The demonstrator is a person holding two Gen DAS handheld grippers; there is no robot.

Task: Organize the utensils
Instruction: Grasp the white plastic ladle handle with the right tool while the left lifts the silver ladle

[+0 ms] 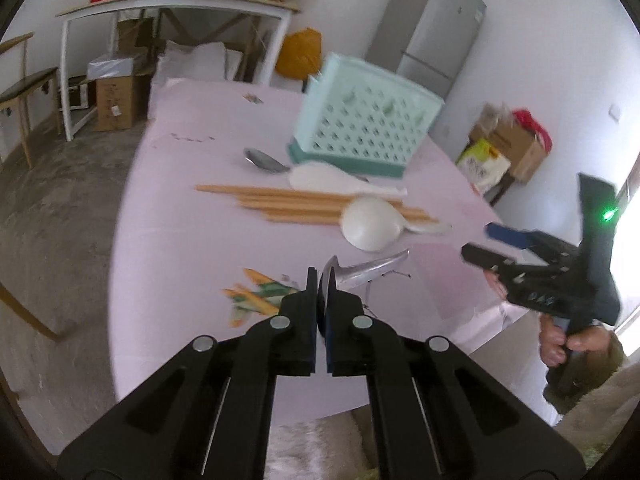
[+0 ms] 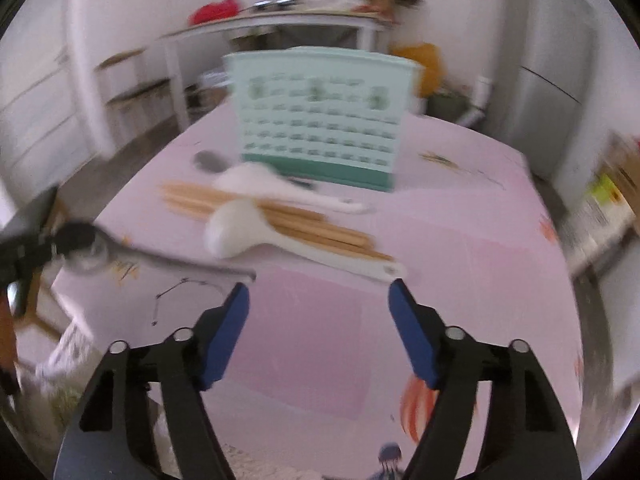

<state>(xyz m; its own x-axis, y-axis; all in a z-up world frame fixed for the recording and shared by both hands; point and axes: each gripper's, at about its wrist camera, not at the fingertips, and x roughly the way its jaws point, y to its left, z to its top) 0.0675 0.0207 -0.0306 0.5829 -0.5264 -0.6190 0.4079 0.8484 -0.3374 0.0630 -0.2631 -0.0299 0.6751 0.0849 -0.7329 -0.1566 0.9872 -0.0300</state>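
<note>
My left gripper is shut on a metal spoon. It pinches the spoon's bowl edge-on, and the handle sticks out to the right above the table. In the right wrist view the same spoon hangs from the left gripper at the far left. My right gripper is open over the near part of the table with nothing between its fingers. A mint-green perforated utensil holder stands upright further back. In front of it lie wooden chopsticks, a white paddle, a white ladle and another metal spoon.
The table wears a pink cloth with printed patterns; its left edge drops to a grey floor. A grey fridge, a white side table and cardboard boxes stand behind. A person's hand grips the right tool.
</note>
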